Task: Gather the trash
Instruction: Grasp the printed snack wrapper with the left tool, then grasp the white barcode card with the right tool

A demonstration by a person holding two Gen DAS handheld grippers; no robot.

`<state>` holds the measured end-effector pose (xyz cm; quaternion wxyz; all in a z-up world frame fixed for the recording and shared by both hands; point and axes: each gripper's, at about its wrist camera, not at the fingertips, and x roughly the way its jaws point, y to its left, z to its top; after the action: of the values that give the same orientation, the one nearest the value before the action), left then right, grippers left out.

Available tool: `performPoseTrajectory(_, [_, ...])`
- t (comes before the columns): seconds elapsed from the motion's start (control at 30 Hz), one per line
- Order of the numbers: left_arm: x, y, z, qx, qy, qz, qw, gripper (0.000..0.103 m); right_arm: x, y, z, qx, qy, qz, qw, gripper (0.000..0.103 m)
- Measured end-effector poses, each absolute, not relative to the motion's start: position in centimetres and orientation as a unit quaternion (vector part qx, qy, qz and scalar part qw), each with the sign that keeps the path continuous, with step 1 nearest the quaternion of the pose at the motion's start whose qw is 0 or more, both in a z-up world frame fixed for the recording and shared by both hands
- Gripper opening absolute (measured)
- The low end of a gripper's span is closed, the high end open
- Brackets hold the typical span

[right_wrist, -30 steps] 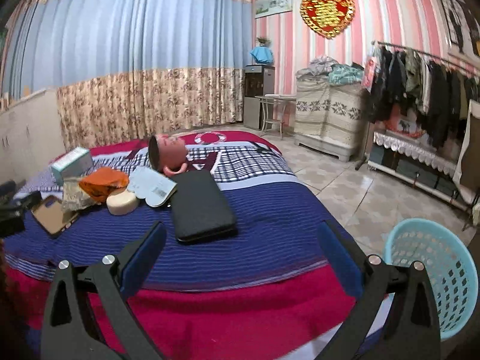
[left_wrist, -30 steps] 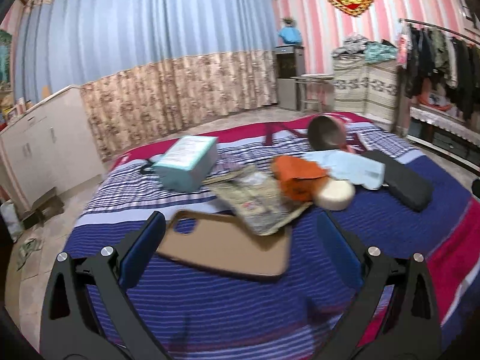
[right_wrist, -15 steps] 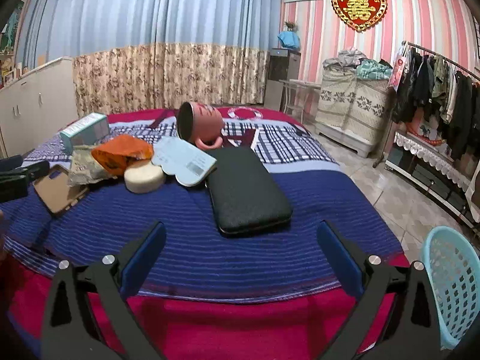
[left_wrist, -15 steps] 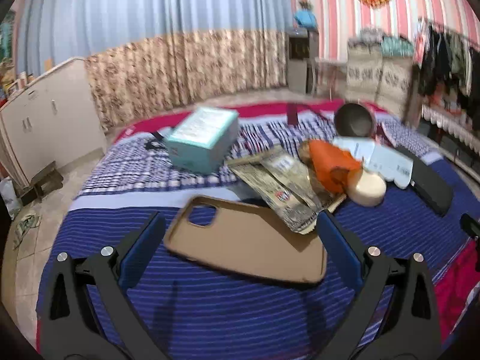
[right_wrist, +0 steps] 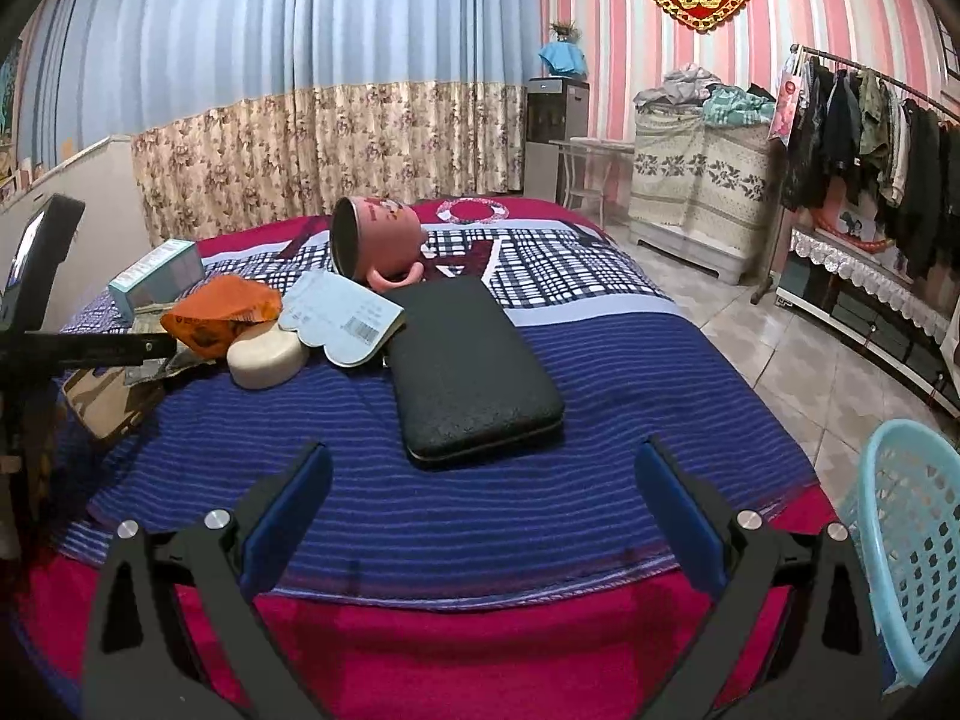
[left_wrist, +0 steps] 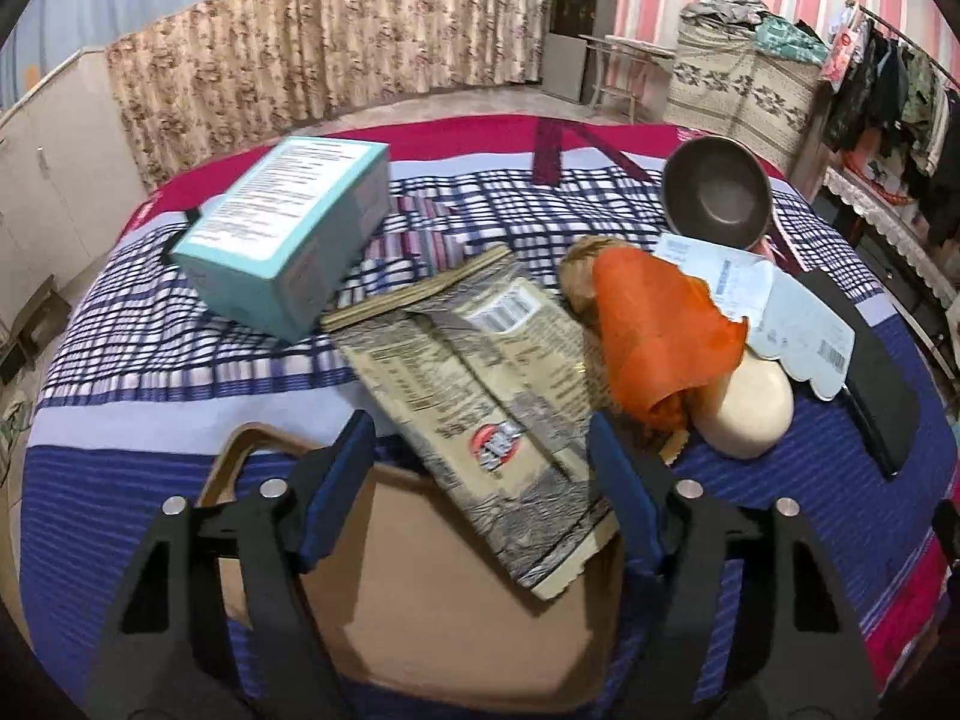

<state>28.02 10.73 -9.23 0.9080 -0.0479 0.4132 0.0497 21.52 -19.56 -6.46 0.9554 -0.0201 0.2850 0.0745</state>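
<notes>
Hiding under wrapper (left_wrist: 480,402): phone case (left_wrist: 456,600)

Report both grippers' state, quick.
Left gripper: open, fingers either side of the tan food wrapper, not clamped on it.
Right gripper: open, holding nothing, above the blue striped bedspread.

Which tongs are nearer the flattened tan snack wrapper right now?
Left. The left tongs are open with the snack wrapper lying between the fingers. The right tongs hang open at the bed's near edge, well off to the wrapper's right.
</notes>
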Motion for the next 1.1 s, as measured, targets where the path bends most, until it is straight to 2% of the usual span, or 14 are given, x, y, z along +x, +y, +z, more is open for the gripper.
performPoseTrajectory(0.07, [28.2,10.6,-9.2,-0.063,0.413,0.034,0.908,0.049,21.6,-19.5,-6.5,-0.022,0.285,0.075,0.955,0.098])
performPoseTrajectory(0.2, [27.9,10.5,-8.5,-0.056,0.392,0.037,0.917,0.013,21.7,-19.1,-6.6,-0.032,0.284,0.075,0.955,0.098])
performPoseTrajectory(0.3, [27.0,11.3,-7.7,-0.073,0.375,0.028,0.924,0.006,21.9,-18.6,-6.5,-0.04,0.282,0.074,0.956,0.098])
performPoseTrajectory(0.5, [23.6,12.0,-4.6,-0.037,0.326,0.044,0.944,0.002,23.1,-16.9,-5.2,-0.052,0.271,0.085,0.957,0.098])
performPoseTrajectory(0.7, [21.2,14.3,-2.6,-0.023,0.314,0.06,0.947,0.002,26.9,-13.6,-4.3,-0.084,0.275,0.113,0.951,0.098])
performPoseTrajectory(1.1, [20.9,17.1,-3.7,-0.05,0.331,0.065,0.94,0.002,31.3,-9.8,-6.9,-0.165,0.344,0.149,0.912,0.098])
